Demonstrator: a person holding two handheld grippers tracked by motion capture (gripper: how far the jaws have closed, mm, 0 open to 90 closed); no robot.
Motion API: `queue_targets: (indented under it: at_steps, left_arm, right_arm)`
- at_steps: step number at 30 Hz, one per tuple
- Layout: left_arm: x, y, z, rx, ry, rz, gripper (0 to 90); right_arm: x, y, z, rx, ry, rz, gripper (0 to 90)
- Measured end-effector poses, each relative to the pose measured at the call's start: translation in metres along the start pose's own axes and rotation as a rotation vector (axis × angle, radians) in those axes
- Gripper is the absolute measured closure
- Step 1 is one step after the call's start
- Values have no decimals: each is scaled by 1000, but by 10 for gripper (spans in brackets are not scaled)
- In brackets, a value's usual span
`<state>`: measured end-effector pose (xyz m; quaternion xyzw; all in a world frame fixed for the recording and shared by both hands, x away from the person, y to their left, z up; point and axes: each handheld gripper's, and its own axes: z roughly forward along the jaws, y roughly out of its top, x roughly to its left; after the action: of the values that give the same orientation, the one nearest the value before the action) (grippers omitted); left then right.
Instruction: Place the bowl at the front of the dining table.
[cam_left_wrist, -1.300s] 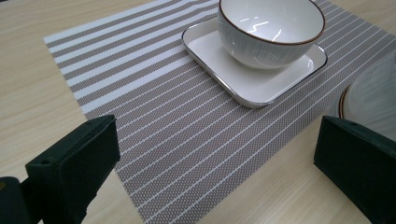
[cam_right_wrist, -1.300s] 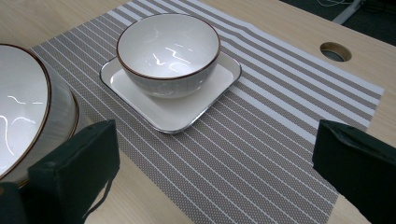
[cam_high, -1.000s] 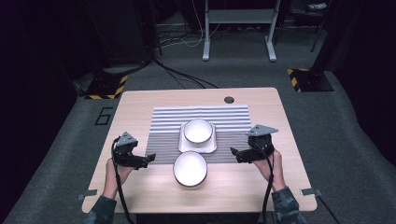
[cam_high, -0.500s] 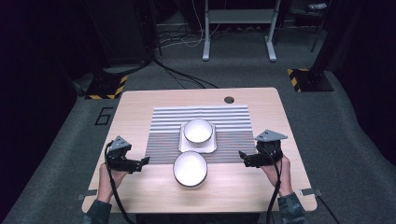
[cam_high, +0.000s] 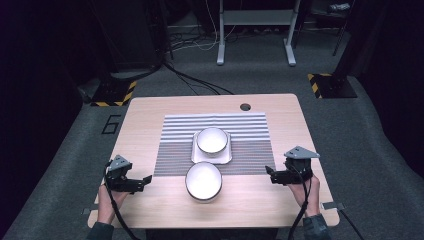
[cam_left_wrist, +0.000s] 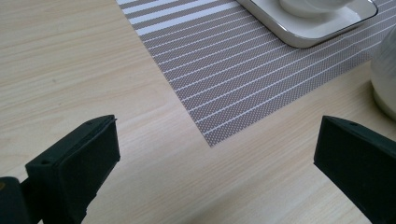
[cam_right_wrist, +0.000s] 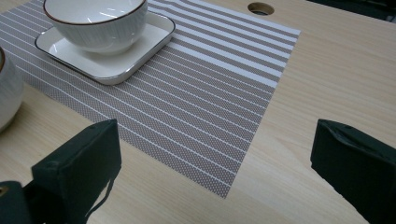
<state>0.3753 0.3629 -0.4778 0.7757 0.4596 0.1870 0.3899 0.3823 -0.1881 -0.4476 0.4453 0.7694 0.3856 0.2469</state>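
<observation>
White ceramic is what's on the table: one bowl (cam_high: 212, 139) sits on a small square plate (cam_high: 196, 156) in the middle of a striped placemat (cam_high: 250, 145), and a second bowl (cam_high: 203, 180) stands on the bare wood just off the mat's near edge. Both grippers hang out wide at the near corners, well apart from the bowls. The left gripper (cam_high: 144, 179) has its jaws spread with nothing between them, same story for the right gripper (cam_high: 270, 173).

Looks like either the very start or a pause between moves. Next step is probably closing in on the near bowl, and since it's round and smooth, the grip would need to catch the rim with one jaw inside.

Compared with a second ago, both hands have pulled back toward the person and drifted outward; the bowls and plate haven't budged.
</observation>
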Motion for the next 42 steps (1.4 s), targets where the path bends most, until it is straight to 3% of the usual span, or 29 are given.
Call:
queue_targets:
  at_steps: [15, 25, 42]
  left_arm:
    - [6, -21, -6, -13, 22, -33, 0]
    - [9, -31, -4, 11, 42, -44, 0]
    - [18, -50, -2, 62, 54, -79, 0]
  right_arm:
    - [-6, -25, -5, 4, -38, 33, 11]
    - [-8, -38, -1, 27, -56, 43, 12]
    - [-26, -70, -3, 85, -119, 87, 11]
